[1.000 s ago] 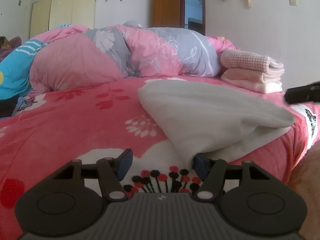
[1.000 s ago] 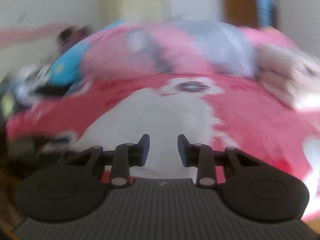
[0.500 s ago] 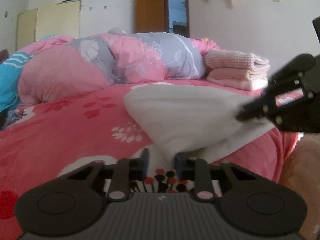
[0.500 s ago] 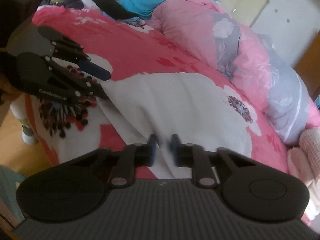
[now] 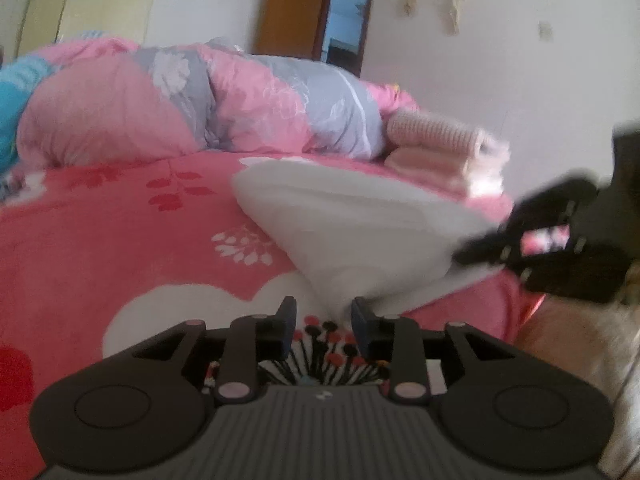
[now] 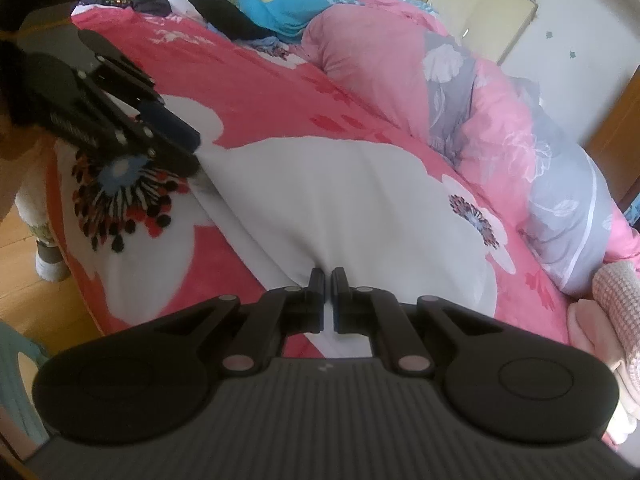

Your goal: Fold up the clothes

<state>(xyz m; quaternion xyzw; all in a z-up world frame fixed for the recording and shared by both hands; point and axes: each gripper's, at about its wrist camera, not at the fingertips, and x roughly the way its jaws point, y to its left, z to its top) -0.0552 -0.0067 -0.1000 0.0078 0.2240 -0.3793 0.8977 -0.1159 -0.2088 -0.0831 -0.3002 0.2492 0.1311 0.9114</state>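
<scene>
A white garment lies folded on the pink flowered bedspread. Its near corner sits between the fingers of my left gripper, whose jaws are opening and stand apart with a gap beside the cloth. The right wrist view shows the same garment spread wide, with my left gripper at its left corner. My right gripper is shut on the garment's near edge, and the fabric puckers toward the fingertips. From the left wrist view, my right gripper pinches the right corner.
A stack of folded pink items rests at the bed's far right. A bunched pink and grey quilt lines the back, with loose clothes beyond. The bed edge drops to a wooden floor.
My left jaws narrowed onto the garment's corner, then parted again. My right gripper swung in over the garment, rolled, and shut on its edge.
</scene>
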